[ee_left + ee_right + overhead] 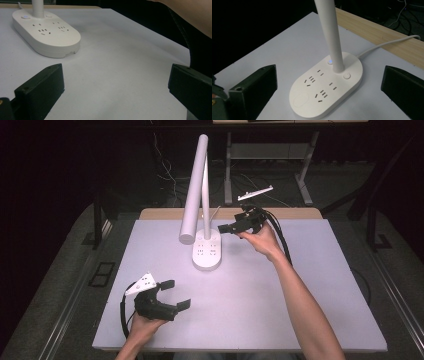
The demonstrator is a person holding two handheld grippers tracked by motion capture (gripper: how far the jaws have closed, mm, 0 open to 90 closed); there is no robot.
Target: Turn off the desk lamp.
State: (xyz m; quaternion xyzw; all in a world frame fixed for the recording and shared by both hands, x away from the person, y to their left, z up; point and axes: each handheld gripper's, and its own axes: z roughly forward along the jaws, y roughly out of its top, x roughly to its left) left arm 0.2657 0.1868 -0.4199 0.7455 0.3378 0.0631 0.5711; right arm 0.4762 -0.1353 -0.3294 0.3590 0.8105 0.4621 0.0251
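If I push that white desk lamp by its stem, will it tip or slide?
The desk lamp probably slides on low pushes: its base is broad and flat on the smooth table. Pushed high, it may tip, since its long head overhangs. Its cord could tug back.

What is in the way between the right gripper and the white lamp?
Nothing visible. The right gripper hangs just beside the lamp's base, its jaws wide apart, with bare table and air between them. The left gripper is open too, well away near the table's front edge.
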